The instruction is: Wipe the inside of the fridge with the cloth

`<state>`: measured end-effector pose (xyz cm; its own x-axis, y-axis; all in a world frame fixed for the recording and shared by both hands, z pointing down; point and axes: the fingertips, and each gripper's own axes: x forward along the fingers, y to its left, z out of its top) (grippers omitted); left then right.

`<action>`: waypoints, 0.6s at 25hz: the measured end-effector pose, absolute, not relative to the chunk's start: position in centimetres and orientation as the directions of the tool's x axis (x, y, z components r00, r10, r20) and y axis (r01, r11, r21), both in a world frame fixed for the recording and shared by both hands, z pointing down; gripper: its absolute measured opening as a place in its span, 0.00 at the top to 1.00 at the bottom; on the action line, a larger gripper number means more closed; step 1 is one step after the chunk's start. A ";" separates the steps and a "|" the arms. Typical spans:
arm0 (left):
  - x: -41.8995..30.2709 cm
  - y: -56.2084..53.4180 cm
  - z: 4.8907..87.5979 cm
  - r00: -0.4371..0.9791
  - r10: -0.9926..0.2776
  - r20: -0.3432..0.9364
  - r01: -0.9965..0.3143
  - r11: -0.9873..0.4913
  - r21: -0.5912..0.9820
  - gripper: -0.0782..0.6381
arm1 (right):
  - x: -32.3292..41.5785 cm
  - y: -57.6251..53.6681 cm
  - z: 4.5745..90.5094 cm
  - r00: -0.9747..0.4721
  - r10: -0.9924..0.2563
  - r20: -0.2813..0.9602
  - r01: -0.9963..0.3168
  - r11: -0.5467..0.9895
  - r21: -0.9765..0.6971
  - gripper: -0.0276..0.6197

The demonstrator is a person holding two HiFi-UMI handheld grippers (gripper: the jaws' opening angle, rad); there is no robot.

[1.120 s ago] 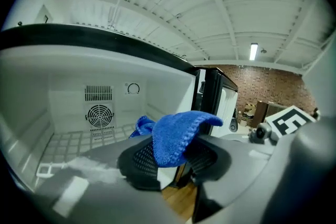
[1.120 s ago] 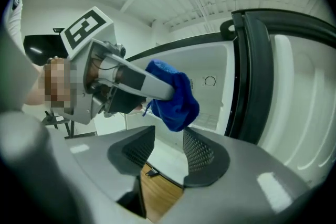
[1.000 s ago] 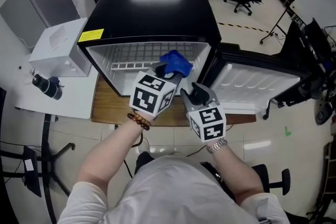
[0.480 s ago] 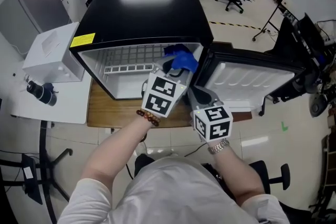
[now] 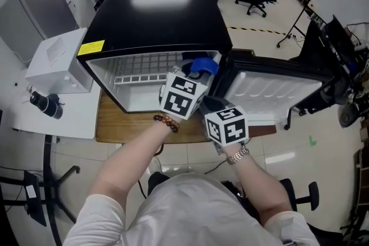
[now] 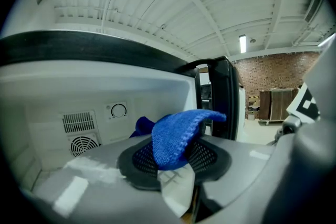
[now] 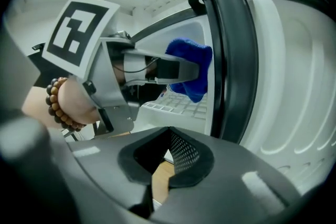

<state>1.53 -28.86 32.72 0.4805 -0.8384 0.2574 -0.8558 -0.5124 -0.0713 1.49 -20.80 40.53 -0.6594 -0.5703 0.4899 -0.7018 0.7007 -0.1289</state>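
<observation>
Left hand-held gripper (image 5: 195, 74) grasping the blue cloth (image 5: 203, 65). In its own view I see the pads clamped on a fold of the cloth (image 6: 177, 136), with the loose end flopping over to the right. The left hand-held gripper (image 6: 176, 159) reaches into the open fridge (image 5: 155, 14).

Against the frame a second ago, the cloth has slid right along the fridge opening. It was near the centre-right above the wire shelf (image 5: 138, 63). It now sits at the upper right corner of the opening, just beside the hinge edge of the open door (image 5: 277, 92). The marker cube has followed it rightward.

The right gripper view confirms this: the cloth (image 7: 190, 68) hangs close against the black door seal.

Right hand-held gripper (image 5: 211, 104) clenched, and I see nothing between its pads. It hangs at frame centre, below and right of the left one, in front of the door, much where it was a second ago. Seen from its own camera, the right hand-held gripper (image 7: 165, 161) points at the shelf front and the wooden counter (image 5: 115, 124).

The head view has shifted slightly since; the fridge now sits a little further left in frame.
</observation>
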 end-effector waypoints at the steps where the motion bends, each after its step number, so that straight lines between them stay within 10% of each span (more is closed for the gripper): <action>1: 1.5 -29.1 32.7 0.479 -0.839 0.258 -0.856 -0.511 -0.073 0.71 | 1.3 -20.9 40.4 -0.661 -0.570 0.487 -0.700 0.703 -0.127 0.95; 15: 0.7 -30.9 32.8 0.473 -0.841 0.264 -0.860 -0.506 -0.071 0.72 | 4.7 -19.0 30.9 -0.639 -0.725 0.255 -0.743 0.668 0.039 0.95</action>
